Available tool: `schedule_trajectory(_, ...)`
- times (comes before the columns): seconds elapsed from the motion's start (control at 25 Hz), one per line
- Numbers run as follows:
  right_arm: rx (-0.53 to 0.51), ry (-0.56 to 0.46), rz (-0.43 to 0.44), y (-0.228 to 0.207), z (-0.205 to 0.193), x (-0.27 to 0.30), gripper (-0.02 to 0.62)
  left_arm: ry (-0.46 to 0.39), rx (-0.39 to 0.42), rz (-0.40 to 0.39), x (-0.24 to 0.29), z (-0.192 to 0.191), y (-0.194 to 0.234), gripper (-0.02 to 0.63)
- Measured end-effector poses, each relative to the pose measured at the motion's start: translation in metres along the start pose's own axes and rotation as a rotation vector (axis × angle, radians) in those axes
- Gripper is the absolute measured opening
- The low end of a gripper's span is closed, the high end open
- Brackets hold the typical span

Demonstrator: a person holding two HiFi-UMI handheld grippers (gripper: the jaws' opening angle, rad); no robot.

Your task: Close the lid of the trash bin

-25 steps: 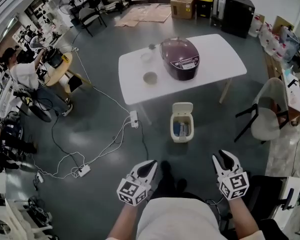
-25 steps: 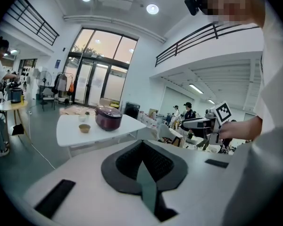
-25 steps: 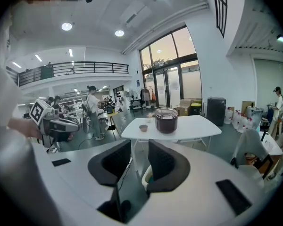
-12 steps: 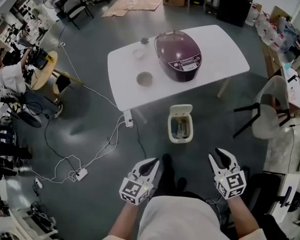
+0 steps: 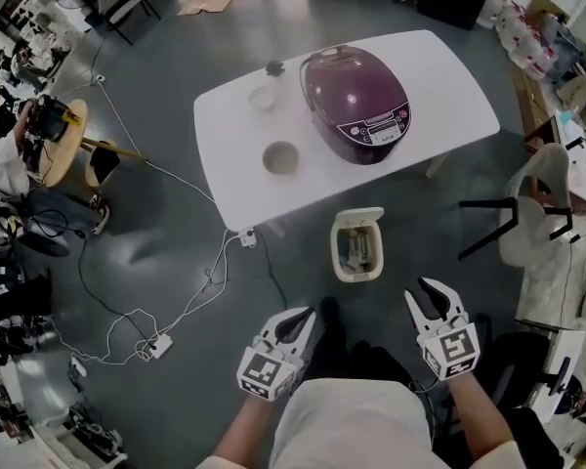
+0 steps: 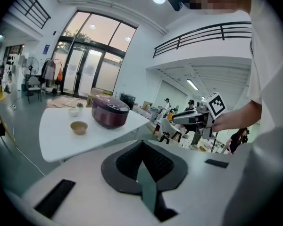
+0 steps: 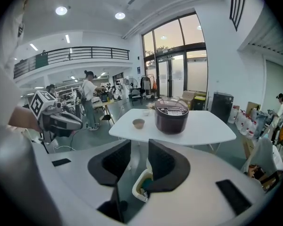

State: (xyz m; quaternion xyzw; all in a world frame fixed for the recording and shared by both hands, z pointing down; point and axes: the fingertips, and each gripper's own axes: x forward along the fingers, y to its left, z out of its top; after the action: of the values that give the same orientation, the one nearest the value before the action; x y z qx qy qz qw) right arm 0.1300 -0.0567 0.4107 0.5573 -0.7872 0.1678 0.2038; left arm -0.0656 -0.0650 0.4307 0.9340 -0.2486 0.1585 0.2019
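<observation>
Grey concrete floor runs under a white table, and the trash bin stands on that floor just ahead of both tongs, a little nearer the right tongs than the left tongs, and touching neither. Its lid is raised at the far edge, the side away from the tongs, so the mouth gapes open. Something lies inside, but it is too blurred for me to name. The left tongs have their jaws pressed together with nothing between them. The right tongs have theirs parted, and the bin shows through the gap, beyond and below the tips, with nothing held. I'd call this the approach, with the closing itself not yet begun. The next move calls for reaching forward and down past the mouth, getting a tip behind the lid's top edge, then swinging it back toward the tongs and pressing until it seats.
</observation>
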Motion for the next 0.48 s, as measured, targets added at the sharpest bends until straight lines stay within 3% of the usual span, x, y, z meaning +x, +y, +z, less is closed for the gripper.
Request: schedule_trajectory(0.48,-0.067,0.103,0.055,-0.027,-0.025,0.106,0.13,0.042,-0.096,0.023,0.042,-0.026,0.046,0.014)
